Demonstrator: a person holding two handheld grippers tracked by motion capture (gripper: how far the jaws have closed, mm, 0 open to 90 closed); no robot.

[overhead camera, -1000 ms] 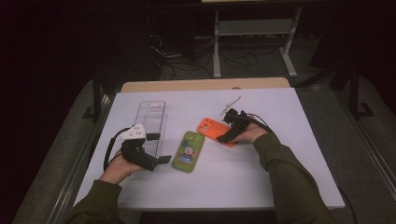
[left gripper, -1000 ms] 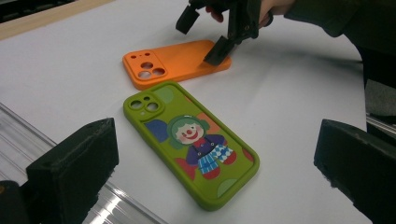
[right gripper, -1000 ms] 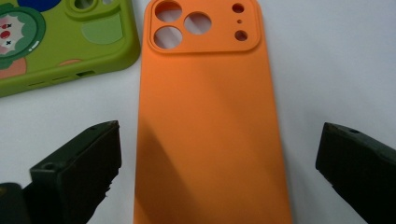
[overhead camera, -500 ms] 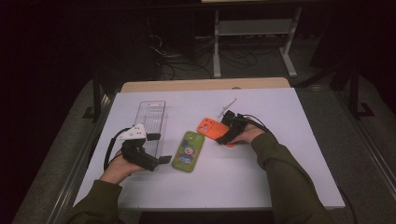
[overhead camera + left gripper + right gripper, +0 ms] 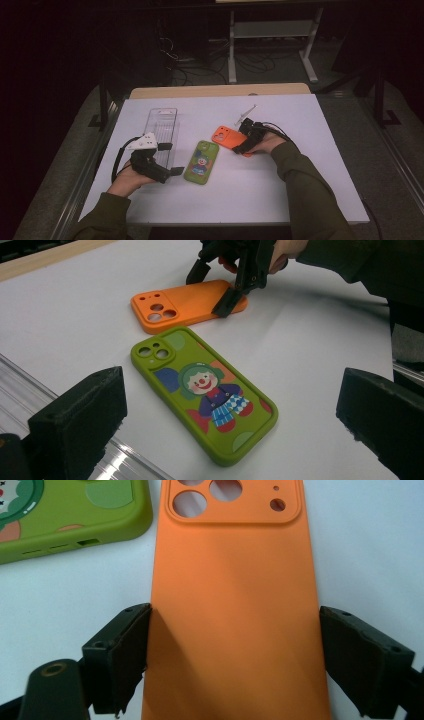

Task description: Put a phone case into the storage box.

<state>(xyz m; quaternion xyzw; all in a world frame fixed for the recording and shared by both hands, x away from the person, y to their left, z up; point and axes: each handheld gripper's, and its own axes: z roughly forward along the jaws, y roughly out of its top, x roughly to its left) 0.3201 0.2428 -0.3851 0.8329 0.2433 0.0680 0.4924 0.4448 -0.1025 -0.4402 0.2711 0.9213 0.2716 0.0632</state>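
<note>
No brand name or lettering could be read on either case; the green phone case (image 5: pixel 202 392) carried only a cartoon clown picture, and the orange phone case (image 5: pixel 235 610) was plain, with round camera holes at its far end.

The right gripper (image 5: pixel 248 141) had its fingers (image 5: pixel 120 655) set on either side of the orange phone case, astride its near end. They had just been closing, with the case between them. In the right gripper view the left finger stood right at the case's edge and the right finger just beside the other edge; whether the pads pressed on it could not be told.

The left gripper (image 5: pixel 165 160) rested at the left of the bench (image 5: pixel 300 190), its fingers (image 5: pixel 80 415) spread wide and holding nothing. The green phone case lay flat just ahead of them, face down, touching neither finger. The orange phone case lay just beyond the green one, to its right. A clear plastic tray (image 5: pixel 165 125) lay beside the left gripper.
</note>
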